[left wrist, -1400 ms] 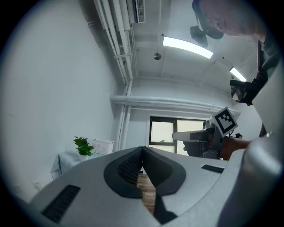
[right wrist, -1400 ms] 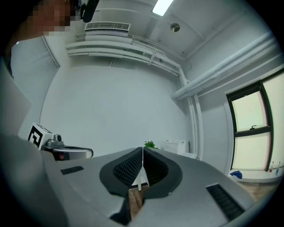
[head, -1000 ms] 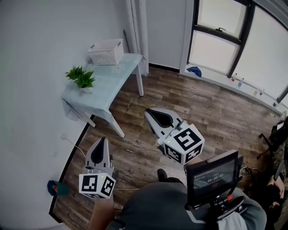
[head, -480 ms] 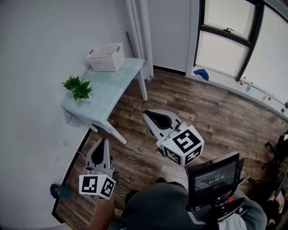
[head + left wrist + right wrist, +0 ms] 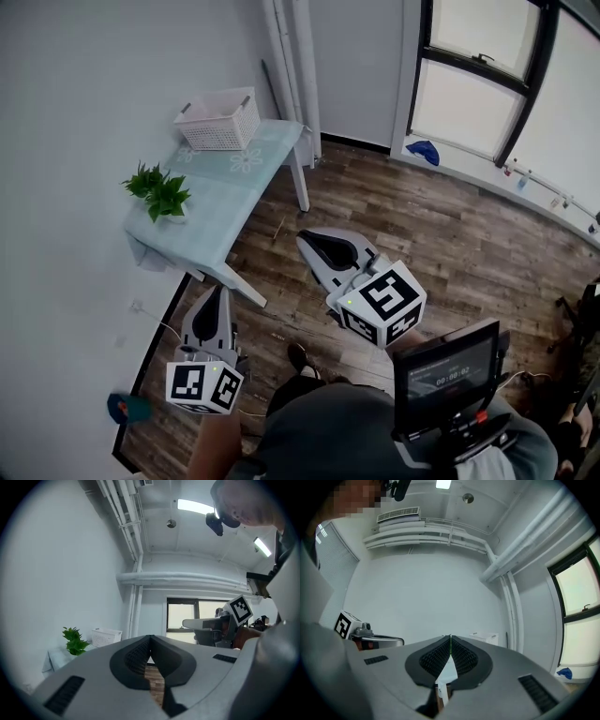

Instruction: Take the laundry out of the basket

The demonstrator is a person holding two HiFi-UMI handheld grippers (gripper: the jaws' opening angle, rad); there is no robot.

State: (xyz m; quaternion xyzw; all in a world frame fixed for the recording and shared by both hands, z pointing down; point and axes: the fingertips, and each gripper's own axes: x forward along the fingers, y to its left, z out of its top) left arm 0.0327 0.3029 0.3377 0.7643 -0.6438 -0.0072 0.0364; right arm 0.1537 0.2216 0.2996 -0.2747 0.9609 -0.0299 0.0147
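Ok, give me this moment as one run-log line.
stage: not yet at basket | left tool: shut, empty | right tool: shut, empty | basket: on table, far end, untouched | laundry: not visible

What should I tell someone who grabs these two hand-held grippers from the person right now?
Left gripper: jaws together, nothing held.
Right gripper: jaws together, nothing held.
Both are held over the wooden floor, short of the table.
The white basket sits at the table's far end by the wall, and a potted plant stands at the near end. The inside of the basket cannot be seen from here.
Done: no laundry is out on the table.
Left: step up to the table, reach into the basket and lift out the laundry.
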